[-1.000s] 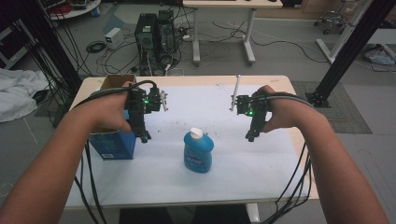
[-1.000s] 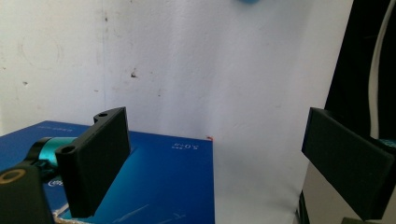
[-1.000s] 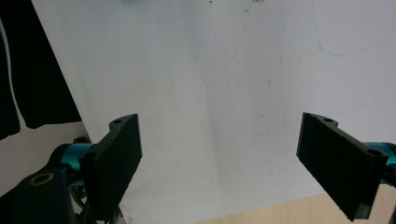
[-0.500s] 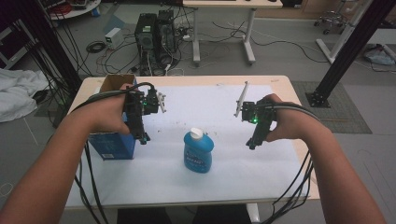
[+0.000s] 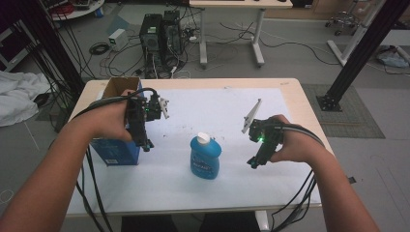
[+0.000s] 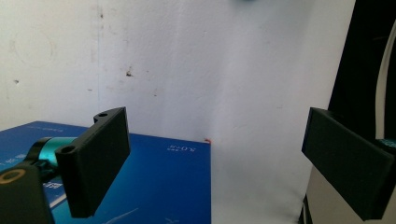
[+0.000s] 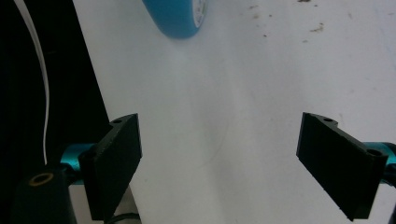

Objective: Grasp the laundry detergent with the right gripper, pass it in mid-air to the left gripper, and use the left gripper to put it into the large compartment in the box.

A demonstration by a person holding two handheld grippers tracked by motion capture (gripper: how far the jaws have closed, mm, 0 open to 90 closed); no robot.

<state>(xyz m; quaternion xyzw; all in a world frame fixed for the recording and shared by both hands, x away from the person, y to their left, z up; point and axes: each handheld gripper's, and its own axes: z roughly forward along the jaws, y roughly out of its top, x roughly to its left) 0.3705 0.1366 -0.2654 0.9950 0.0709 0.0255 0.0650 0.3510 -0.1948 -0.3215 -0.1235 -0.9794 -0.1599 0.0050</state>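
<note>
Bottle: blue plastic, white cap | box: blue card | jaws: flat black

Blue bottle: smooth plastic, slight sheen, white plastic cap. Blue box: printed cardboard, satin face; raw brown card at the open flaps. Table: pale wood edge under a matt white sheet, speckled with dark marks. Left gripper and right gripper: matt black plastic jaws, teal metal fittings.

A blue bottle with white cap, blue box, white table cover.
</note>
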